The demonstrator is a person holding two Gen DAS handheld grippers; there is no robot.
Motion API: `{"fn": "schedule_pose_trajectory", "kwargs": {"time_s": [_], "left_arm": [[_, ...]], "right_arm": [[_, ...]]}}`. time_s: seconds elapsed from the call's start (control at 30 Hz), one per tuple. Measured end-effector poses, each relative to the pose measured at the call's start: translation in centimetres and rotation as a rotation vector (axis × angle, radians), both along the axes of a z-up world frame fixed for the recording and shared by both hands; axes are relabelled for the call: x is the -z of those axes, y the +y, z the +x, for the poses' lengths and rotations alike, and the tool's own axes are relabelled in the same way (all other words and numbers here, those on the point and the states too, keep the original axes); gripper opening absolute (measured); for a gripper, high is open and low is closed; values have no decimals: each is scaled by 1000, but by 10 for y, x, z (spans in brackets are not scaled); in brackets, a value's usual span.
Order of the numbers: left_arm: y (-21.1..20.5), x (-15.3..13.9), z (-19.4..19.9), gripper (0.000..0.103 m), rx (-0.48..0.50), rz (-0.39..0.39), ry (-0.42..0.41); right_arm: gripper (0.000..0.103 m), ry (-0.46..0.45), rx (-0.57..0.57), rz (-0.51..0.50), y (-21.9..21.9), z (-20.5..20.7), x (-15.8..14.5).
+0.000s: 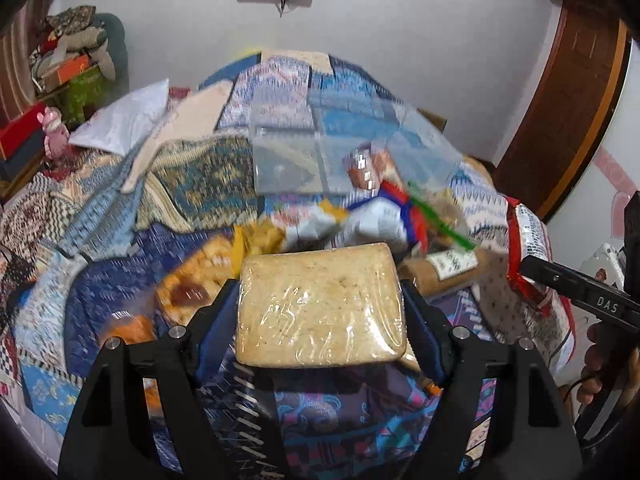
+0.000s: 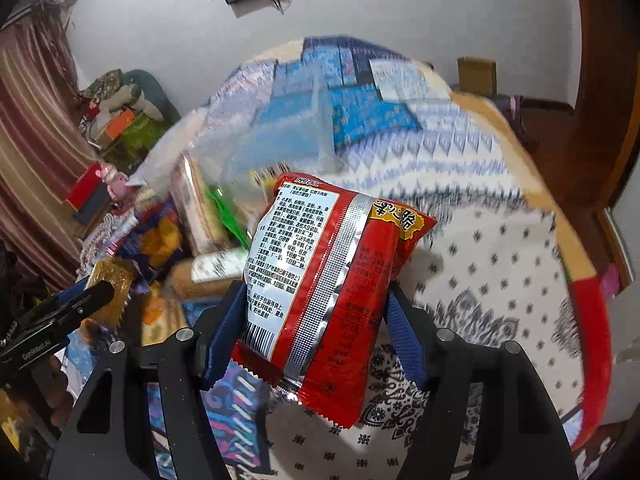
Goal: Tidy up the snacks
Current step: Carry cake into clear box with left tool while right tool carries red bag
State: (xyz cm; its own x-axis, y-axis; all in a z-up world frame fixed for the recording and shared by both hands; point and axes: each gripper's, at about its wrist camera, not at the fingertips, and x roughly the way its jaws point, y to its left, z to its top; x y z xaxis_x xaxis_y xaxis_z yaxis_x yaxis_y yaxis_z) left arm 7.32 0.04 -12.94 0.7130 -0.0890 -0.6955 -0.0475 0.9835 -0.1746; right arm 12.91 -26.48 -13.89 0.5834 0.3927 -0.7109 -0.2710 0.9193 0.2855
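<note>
While left hand-held gripper (image 1: 320, 300) clamps wrapped cracker block (image 1: 320, 304), right hand-held gripper (image 2: 316, 312) grips red packet (image 2: 332, 292) (label outward).

Tan cake (image 1: 320, 304) in clear wrap, red-and-silver packet (image 2: 340, 292) with white label, blue patchwork bedspread (image 1: 280, 92), black tools with blue pads (image 1: 218, 328)

The left tongs (image 1: 320, 304) gripped a plastic-wrapped tan cracker block (image 1: 320, 304) between blue pads (image 1: 218, 320), above a patchwork-quilted bed (image 1: 120, 240). Blurred snack packets (image 1: 304, 224) lay beyond. At right, the right tongs (image 1: 520, 270) pinched a red packet (image 1: 528, 240).
</note>
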Motion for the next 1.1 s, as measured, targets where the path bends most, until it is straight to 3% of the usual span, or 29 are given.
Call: {"fn": "schedule_pose_trajectory", "kwargs": {"time_s": [0.33,0.53,0.8,1.1], "left_arm": [[15,-58,25,77,-24,18,-129],[24,-74,60,77,-35,20,-147],[37,-70,116,77,-41,31,-108],[48,-41,182,77,-58,28,-6]], "right_arm": [[65,-153,-43,32,20,17,-54],[65,-203,-78,34,45,42,-67],[65,-222,-87,38,63,81,-69],[65,-197,-97,29,82,125,-58]]}}
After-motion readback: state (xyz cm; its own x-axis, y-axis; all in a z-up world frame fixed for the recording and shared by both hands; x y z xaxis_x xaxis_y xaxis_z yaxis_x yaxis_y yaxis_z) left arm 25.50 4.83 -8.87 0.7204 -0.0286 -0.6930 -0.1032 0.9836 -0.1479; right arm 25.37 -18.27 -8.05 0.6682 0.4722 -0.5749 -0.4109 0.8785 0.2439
